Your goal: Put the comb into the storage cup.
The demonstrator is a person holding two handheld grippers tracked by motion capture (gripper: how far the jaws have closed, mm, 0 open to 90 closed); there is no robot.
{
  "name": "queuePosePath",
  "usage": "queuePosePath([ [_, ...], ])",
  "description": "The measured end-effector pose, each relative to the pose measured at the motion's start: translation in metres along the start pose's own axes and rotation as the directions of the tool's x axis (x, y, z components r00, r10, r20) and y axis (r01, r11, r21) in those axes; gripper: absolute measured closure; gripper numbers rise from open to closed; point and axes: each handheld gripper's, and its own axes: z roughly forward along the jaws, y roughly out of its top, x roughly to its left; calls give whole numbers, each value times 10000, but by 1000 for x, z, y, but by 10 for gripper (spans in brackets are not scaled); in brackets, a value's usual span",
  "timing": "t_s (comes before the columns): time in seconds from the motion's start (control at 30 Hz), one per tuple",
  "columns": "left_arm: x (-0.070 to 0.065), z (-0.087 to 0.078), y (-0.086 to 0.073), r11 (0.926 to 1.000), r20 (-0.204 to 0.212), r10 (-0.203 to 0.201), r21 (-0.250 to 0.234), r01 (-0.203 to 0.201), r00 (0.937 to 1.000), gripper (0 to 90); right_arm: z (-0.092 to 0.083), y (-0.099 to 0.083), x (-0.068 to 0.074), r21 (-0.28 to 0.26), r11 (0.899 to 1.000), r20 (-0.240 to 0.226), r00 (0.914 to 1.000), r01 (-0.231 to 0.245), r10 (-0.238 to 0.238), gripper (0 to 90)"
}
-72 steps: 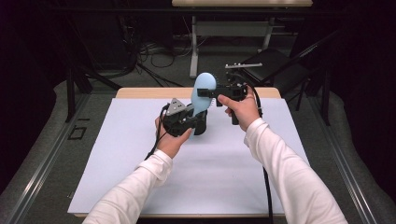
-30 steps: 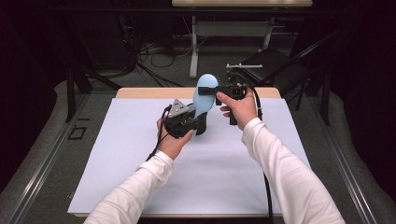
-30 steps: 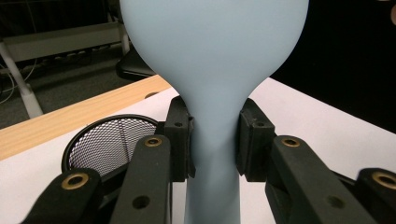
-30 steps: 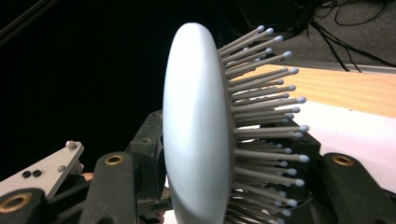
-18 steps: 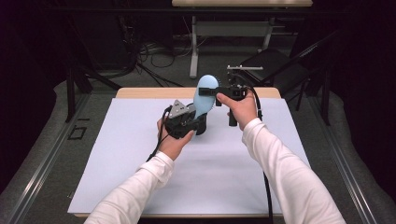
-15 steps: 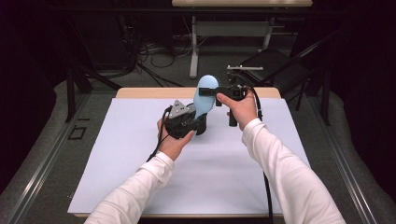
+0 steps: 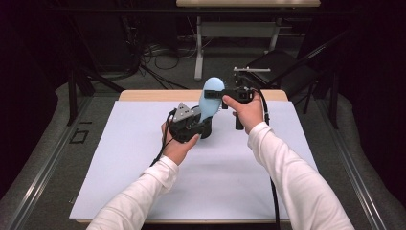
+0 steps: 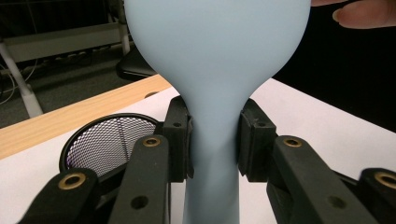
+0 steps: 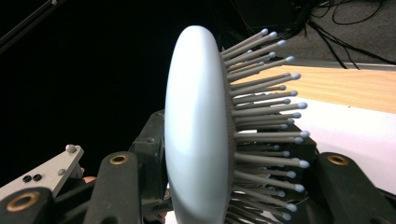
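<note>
A light blue hairbrush [image 7: 210,96] stands upright over the far middle of the white mat [image 7: 143,158]. My left gripper [image 7: 191,122] is shut on its narrow neck [image 8: 214,140], with a black pad pressing on each side below the wide head [image 8: 215,46]. My right gripper [image 7: 225,93] comes in from the right and is shut on the head. One pad lies against the smooth back [image 9: 194,130] and the other is among the bristles [image 9: 261,116]. A black mesh cup [image 8: 102,140] stands just under the brush, with the handle's lower end hidden.
The mat covers a wooden table whose bare edge [image 7: 158,95] shows at the back. Beyond it are a dark chair [image 7: 282,64], a desk frame [image 7: 239,28] and cables on the floor [image 7: 158,52]. Dark floor rails [image 7: 43,163] run along both sides.
</note>
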Motion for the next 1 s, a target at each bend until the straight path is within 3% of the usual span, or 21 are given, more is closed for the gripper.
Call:
queuePosePath([
  [0.63, 0, 0, -3, 9998, 51, -219, -5, 219, 9997, 647, 0, 0, 2, 63, 9999, -18, 9999, -128, 128, 474],
  [1.0, -3, -3, -3, 9990, 302, -451, -4, 451, 9985, 533, -2, 0, 2, -29, 9999, 23, 9999, -106, 106, 475],
])
